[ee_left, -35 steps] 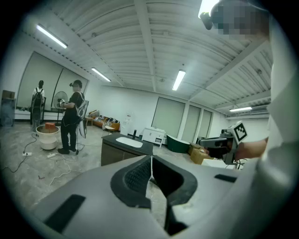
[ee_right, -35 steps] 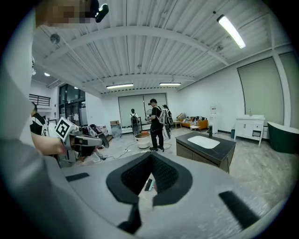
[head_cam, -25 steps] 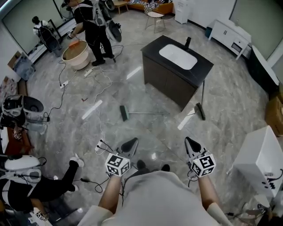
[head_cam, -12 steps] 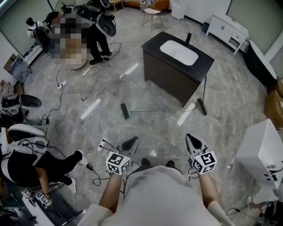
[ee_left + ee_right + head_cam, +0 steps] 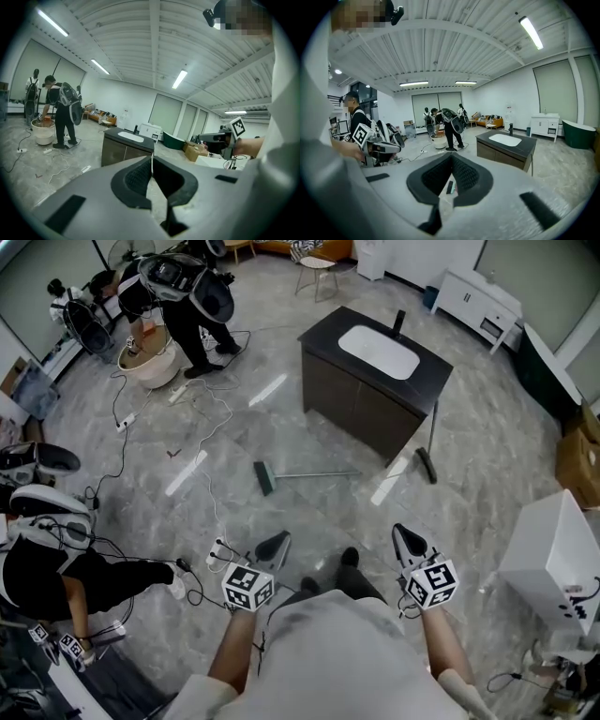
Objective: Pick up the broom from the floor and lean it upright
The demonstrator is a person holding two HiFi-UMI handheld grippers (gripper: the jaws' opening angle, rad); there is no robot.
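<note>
big grey marble floor, with a dark sink cabinet standing out in the middle of it, white basin on top. the broom is lying flat on the floor just off the cabinet's near side, brush head at the left end and handle running right toward the cabinet's near corner. a second long-handled tool leans against the cabinet's right corner with its head on the floor. left gripper and right gripper are both held out low in front of the person, well apart from the broom. left fingers are pressed together with nothing in them, and the right fingers are also tip to tip and empty.
</note>
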